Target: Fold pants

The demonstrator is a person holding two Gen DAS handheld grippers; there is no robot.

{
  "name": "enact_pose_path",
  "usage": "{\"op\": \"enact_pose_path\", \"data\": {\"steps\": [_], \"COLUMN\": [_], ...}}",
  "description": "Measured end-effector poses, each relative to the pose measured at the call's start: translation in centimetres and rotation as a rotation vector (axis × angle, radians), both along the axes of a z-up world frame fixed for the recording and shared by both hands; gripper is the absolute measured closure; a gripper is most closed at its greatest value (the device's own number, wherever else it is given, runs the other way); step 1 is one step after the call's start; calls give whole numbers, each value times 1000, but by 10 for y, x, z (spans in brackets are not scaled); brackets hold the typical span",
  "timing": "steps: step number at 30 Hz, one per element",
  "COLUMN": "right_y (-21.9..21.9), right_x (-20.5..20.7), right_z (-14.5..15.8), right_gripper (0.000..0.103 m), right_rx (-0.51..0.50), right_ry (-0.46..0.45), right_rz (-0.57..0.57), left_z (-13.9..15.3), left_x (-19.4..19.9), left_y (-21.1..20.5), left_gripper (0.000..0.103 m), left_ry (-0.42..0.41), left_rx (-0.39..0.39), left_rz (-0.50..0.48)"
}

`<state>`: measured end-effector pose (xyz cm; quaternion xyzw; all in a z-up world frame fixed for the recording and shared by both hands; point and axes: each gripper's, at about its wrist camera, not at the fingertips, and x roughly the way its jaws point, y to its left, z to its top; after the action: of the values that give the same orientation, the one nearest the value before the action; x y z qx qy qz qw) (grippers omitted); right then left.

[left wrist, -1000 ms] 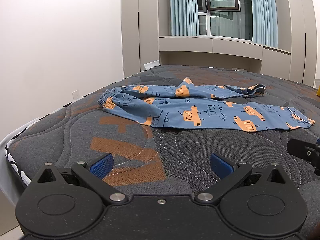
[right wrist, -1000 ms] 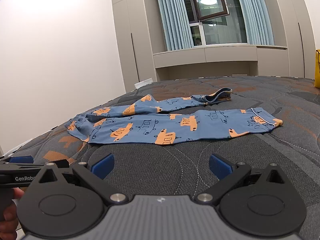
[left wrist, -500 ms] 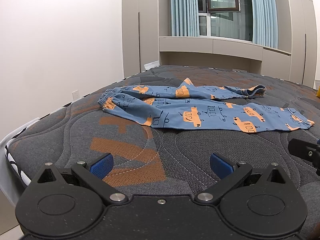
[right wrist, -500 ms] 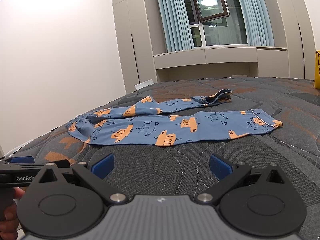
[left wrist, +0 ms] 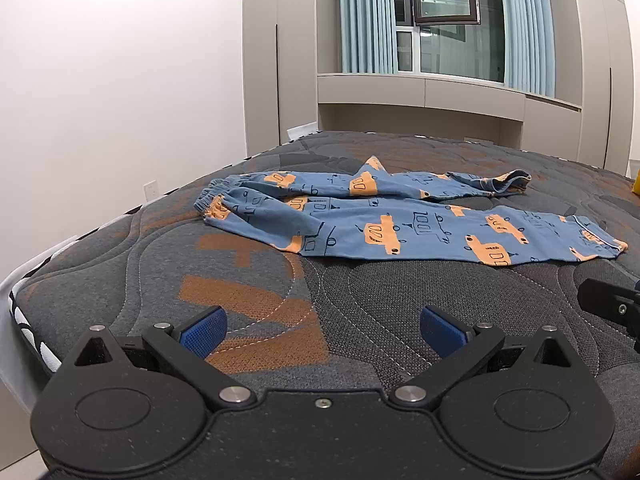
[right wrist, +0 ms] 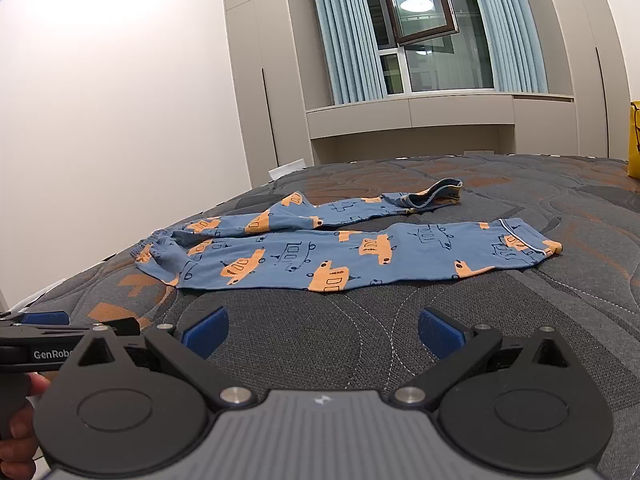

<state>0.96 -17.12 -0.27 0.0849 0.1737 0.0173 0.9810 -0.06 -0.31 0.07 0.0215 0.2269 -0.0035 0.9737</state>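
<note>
Blue pants with orange cars lie flat on the dark grey quilted mattress, waistband at the left, legs running right; the far leg is rumpled at its cuff. They also show in the right wrist view. My left gripper is open and empty, hovering low over the mattress in front of the waistband end. My right gripper is open and empty, in front of the near leg. Part of the left gripper and a hand show at the right wrist view's left edge.
The mattress edge drops off at the left near a white wall. Cabinets and a curtained window stand beyond the bed. A yellow object sits at the far right.
Both grippers have drifted slightly, so the pants sit a little lower and nearer in both views. Both stay open and the pants have not moved.
</note>
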Motion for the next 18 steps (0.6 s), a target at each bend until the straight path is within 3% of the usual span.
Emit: {"op": "enact_pose_path", "data": {"steps": [18], "right_y": [1], "right_x": [0], "right_z": [-1], "right_gripper": [0], "right_rx": [-9], "right_ry": [17], "right_rz": [-4], "left_z": [-1], "left_x": [3], "left_y": [-1], "left_gripper": [1], "left_ry": [11], "left_rx": [-4], "left_rz": [-4]}}
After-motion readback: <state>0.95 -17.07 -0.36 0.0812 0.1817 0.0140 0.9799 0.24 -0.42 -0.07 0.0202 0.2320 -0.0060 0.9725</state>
